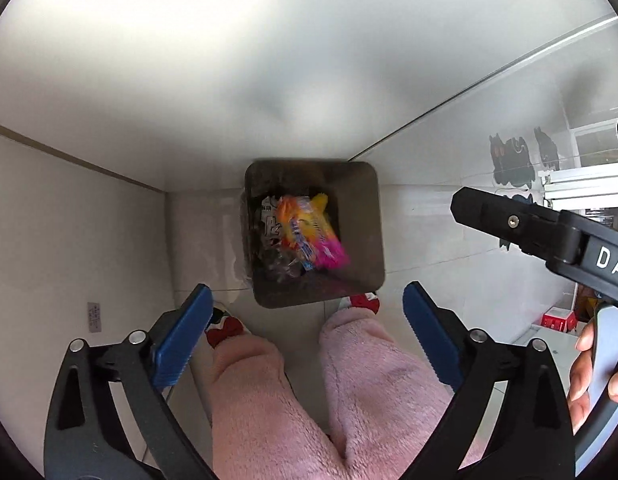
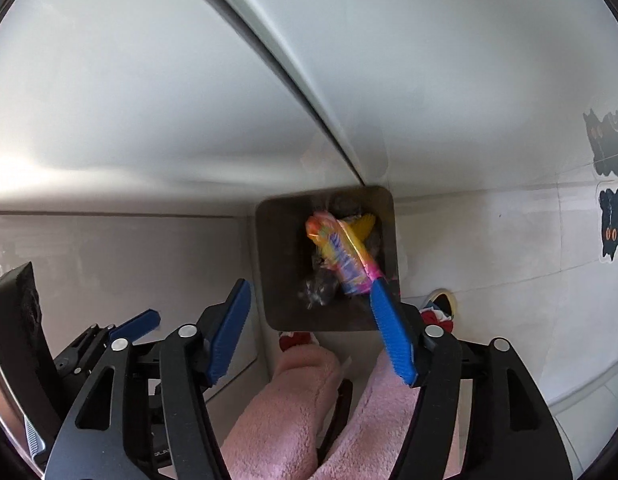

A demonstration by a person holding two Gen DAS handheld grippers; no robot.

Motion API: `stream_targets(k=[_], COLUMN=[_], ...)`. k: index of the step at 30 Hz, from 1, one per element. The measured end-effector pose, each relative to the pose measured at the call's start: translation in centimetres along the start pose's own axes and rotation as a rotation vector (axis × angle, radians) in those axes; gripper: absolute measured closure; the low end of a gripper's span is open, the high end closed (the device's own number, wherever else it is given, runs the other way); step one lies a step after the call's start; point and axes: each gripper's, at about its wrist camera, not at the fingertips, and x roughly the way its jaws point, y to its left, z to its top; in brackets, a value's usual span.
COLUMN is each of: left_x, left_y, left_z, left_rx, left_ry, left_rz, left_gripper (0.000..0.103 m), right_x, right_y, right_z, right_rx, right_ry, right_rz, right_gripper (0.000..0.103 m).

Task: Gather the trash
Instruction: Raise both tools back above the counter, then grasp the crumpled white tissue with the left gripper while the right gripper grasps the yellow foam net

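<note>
Left gripper (image 1: 307, 336) jaws wide, nothing between them; right gripper (image 2: 309, 336) jaws apart, holding nothing. Colourful wrapper (image 1: 313, 236) lies inside the bin (image 1: 361, 216) on the floor, among other trash

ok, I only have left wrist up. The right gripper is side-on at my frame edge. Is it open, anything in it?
Observer: Right gripper is open above the bin, with nothing between its pads.
Operator: And the colourful wrapper, clear of it?
Observer: Can't say. In the right wrist view the wrapper is blurred and its pink end overlaps the tip of one blue pad. Contact is unclear. The rest of it lies within the bin's opening.
</note>
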Motion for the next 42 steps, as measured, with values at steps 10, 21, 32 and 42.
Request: stream_targets(k=[10, 21, 32, 42], left_x=[-10.5, -21.5, -28.4, -28.4], left_y=[-2.4, -3.1, -3.0, -2.8], left_z=[-2.0, -2.4, 3.9, 12.5], left_rx=[0.062, 0.089, 0.119, 0.112], left_ry=[-0.117, -0.271, -0.377, -0.412], left_rz=[-0.013, -0.028, -0.008, 0.006], left_gripper=[0.008, 0.008, 0.008, 0.009], right_x=[-10.0, -20.5, -26.1, -26.6], right_y=[2.0, 2.9, 5.0, 6.7], right_z=[-3.0, -4.4, 0.6, 9.1], right_rx=[-0.065, -0.077, -0.150, -0.192], right_ry=[-0.086, -0.217, -0.354, -0.396], right_rz=[0.005, -0.007, -0.006, -0.014], right_gripper=[0.032, 0.029, 0.029, 0.029])
